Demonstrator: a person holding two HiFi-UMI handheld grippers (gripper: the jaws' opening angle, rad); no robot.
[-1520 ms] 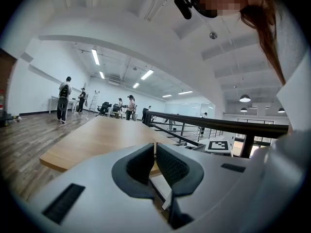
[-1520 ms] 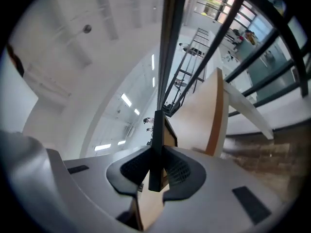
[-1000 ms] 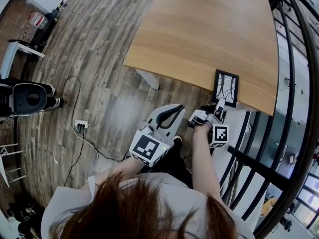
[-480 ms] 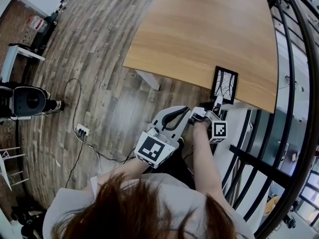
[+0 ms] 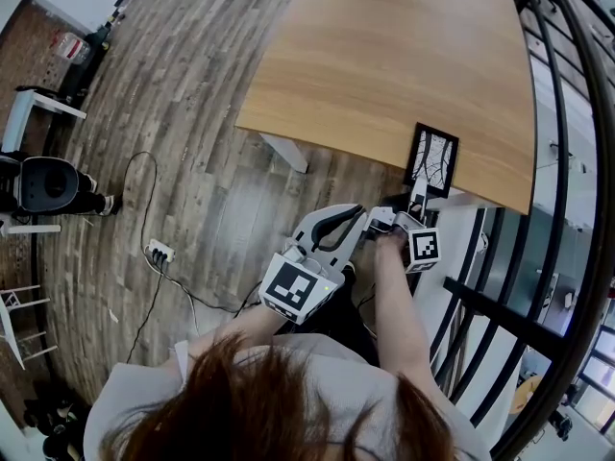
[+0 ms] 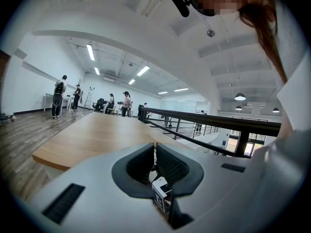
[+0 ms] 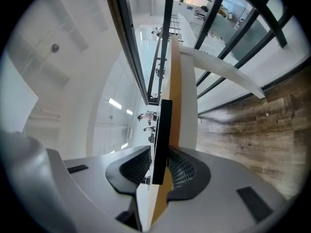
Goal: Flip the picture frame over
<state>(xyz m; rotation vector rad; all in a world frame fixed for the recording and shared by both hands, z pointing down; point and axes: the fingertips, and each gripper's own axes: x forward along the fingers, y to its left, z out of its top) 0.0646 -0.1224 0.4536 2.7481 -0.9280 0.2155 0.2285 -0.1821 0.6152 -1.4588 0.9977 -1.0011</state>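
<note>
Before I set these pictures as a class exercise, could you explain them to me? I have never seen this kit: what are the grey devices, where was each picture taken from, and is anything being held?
There is no robot here. A person holds a hand-held gripper in each hand, each with two fingers and a cube of square markers. The head view comes from a camera on the person's head, looking down on a wooden table and the floor. The other two views come from cameras riding on the grippers, looking along their fingers. One thing lies on the table: a black picture frame, picture side up, at the near edge. The right gripper grips the frame's edge between its fingers. The left gripper holds nothing; its fingers are together, and it sits beside the right one, short of the table.
</note>
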